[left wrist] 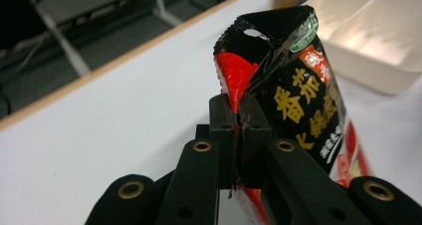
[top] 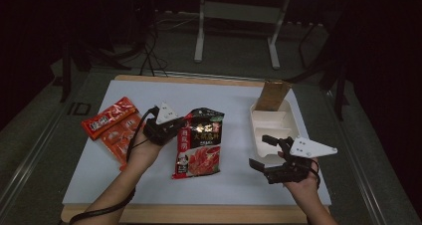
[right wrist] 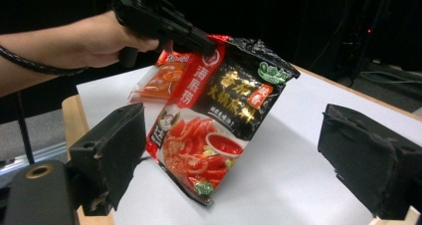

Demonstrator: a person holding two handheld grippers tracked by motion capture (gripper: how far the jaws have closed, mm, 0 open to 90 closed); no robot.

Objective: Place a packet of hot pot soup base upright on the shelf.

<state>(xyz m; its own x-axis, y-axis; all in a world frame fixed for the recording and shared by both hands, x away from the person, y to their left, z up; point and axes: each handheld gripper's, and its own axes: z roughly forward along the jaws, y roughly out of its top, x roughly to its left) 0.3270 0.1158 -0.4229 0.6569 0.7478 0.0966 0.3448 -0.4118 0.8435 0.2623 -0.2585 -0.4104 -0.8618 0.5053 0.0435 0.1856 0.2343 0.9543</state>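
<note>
A black and red sauce packet [top: 199, 143] with tomato pictures hangs tilted over the white table, its lower end near the surface. My left gripper [top: 174, 128] is shut on the packet's upper left edge; in the left gripper view the jaws pinch the packet [left wrist: 283, 85] tight at the left gripper [left wrist: 238, 120]. The right gripper view shows that packet [right wrist: 219, 110] held up by the other hand's gripper [right wrist: 199, 40]. My right gripper [top: 266, 153] stands open near the table's right side, nothing between its pads [right wrist: 117, 150], beside a white tray [top: 259, 120].
Two orange-red packets [top: 112, 123] lie at the table's left. A brown paper piece [top: 273, 94] leans at the far end of the white tray. The table's wooden front edge [top: 199, 214] runs below my hands. Dark floor and a metal stand lie beyond.
</note>
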